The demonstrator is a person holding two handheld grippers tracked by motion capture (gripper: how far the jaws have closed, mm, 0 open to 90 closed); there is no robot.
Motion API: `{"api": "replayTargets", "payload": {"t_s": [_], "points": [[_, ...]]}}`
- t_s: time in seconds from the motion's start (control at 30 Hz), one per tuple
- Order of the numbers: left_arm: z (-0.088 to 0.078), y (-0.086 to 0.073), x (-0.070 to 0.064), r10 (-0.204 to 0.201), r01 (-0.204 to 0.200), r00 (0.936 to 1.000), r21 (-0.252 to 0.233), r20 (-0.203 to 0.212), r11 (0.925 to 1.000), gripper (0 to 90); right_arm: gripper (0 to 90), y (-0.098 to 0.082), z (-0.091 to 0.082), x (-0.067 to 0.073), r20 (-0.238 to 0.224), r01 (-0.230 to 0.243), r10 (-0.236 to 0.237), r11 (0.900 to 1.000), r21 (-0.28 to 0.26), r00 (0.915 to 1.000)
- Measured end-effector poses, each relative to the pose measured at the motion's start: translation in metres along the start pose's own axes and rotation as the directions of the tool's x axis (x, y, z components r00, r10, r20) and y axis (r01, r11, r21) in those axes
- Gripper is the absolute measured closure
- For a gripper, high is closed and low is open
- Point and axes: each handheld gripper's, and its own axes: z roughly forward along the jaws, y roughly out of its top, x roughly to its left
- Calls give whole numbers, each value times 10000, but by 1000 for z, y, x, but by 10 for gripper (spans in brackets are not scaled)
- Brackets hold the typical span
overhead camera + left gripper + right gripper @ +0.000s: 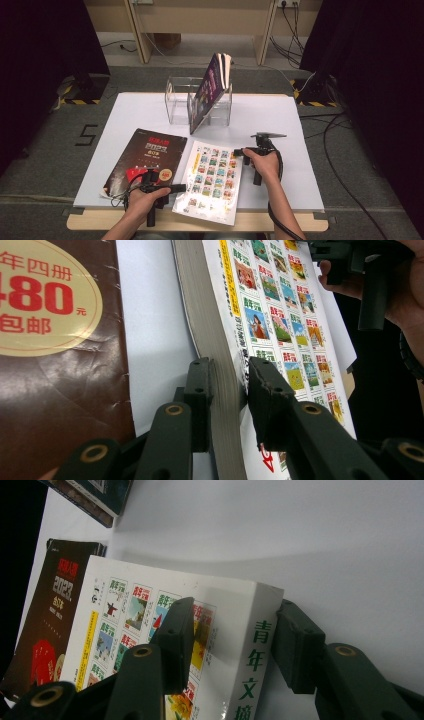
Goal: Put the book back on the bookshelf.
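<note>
- The white book (212, 181) with small colour pictures on its cover lies at the lower middle of the high view, on the white table (280, 125), just beside the dark brown book (145, 162) to its left.
- The left claw (230, 390) presses on the page edge of the white book; its two pads sit tight on both sides of the thick paper block.
- The right claw (232, 640) stands around the spine corner of the white book, one jaw over the cover and one beyond the spine. A small gap seems to remain at the spine side, so I judge it is not yet gripping.
- The book looks thick and rather heavy for one claw. The glossy cover may be slippery, and the page block is soft and can fan open or sag if it is held at one edge alone.
- The spine is the stiffest part, so a hold there, together with the hold on the page edge, seems the safest.
- At the upper middle, a clear holder (200, 102) already carries one leaning book (212, 87).
</note>
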Motion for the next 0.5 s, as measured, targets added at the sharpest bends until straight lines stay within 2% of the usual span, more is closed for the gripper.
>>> {"api": "replayTargets", "payload": {"t_s": [0.07,0.1,0.2,0.23,0.37,0.4,0.47,0.5], "points": [[0,1,0,-5,5,10000,56,11,10000,713,572,0,0,0,-51,-25,25,10000,24,10000],[0,1,1,-32,32,10000,83,34,10000,713,590,0,0,0,-177,-270,273,9996,122,9995],[0,1,1,-44,44,10000,104,2,9999,712,615,-2,1,-5,-587,-371,371,9993,14,9976],[0,1,1,-18,19,10000,103,-10,9999,712,619,-3,0,-5,-684,-533,533,9986,16,9962],[-1,2,0,95,-94,9999,131,-90,9999,709,626,-4,1,-4,-655,-461,453,9989,-119,9968],[-1,2,0,147,-146,9998,118,-128,9998,708,653,-4,0,-3,-730,-604,589,9980,-194,9956],[-2,2,0,377,-375,9991,77,-213,9993,711,720,-3,-4,-3,-1252,-847,805,9960,-289,9889],[-2,2,0,342,-342,9992,50,-200,9994,711,727,-2,-7,-1,-1570,-988,928,9946,-308,9832]]}}
